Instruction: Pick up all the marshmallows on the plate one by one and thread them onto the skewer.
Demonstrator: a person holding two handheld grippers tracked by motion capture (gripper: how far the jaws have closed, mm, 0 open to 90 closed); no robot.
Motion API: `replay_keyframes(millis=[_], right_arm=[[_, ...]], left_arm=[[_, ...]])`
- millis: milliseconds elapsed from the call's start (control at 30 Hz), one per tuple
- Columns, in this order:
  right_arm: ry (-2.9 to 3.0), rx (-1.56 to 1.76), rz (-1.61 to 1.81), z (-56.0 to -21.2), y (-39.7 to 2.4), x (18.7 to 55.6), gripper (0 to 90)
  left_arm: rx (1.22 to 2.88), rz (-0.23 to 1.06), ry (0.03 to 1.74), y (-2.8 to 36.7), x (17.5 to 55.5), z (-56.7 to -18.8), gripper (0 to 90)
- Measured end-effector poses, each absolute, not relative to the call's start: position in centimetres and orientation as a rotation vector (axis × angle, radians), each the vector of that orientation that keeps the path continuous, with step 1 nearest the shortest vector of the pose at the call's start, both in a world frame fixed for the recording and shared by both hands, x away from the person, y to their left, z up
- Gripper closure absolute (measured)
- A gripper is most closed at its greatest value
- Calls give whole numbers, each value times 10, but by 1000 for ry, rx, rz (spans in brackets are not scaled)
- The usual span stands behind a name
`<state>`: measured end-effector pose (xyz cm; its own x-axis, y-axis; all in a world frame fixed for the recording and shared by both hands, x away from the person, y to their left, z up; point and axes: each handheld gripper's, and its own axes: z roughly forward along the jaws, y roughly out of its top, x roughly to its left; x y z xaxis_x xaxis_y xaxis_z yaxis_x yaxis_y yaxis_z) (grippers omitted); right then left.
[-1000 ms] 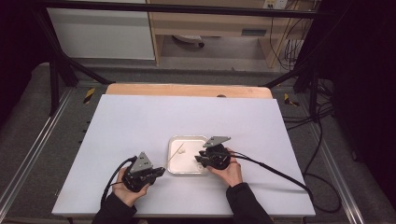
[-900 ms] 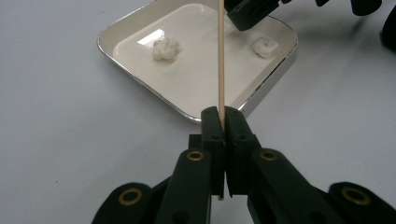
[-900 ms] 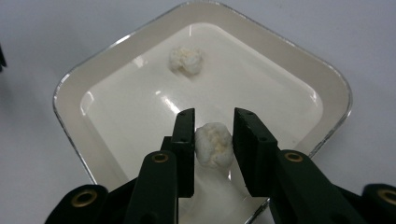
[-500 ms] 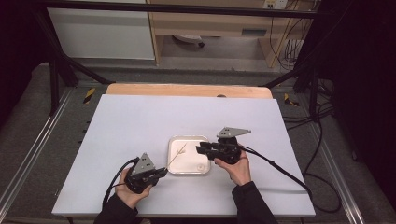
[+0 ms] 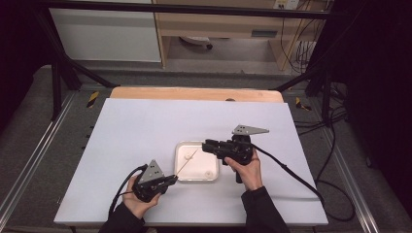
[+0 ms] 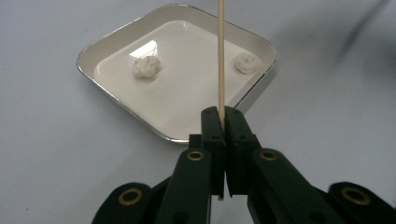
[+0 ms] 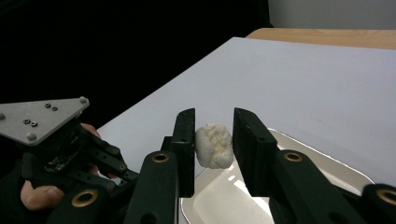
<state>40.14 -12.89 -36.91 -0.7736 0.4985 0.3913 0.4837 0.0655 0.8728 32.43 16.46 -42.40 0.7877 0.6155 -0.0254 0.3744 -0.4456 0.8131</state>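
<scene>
Left gripper [image 6: 223, 122]: I clench the skewer [image 6: 221, 56], pointing lengthwise away over the tray [image 6: 116, 44] | Right gripper [image 7: 213, 135]: I grasp a marshmallow [image 7: 214, 144] above it.

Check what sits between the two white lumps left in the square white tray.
In the left gripper view, the thin wooden skewer crosses between the two white lumps; beneath it the square white tray floor is bare.

White desk [image 5: 145, 126] with a wooden strip [image 5: 194, 93] at twelve o'clock; a shelf unit [image 5: 228, 24] stands beyond.
</scene>
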Motion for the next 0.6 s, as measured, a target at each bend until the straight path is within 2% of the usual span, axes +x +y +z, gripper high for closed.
replay_keyframes(millis=[600], right_arm=[[2349, 1048, 1866, -373, -115, 404, 712]], left_arm=[[2082, 362, 711, 162, 320, -422, 880]])
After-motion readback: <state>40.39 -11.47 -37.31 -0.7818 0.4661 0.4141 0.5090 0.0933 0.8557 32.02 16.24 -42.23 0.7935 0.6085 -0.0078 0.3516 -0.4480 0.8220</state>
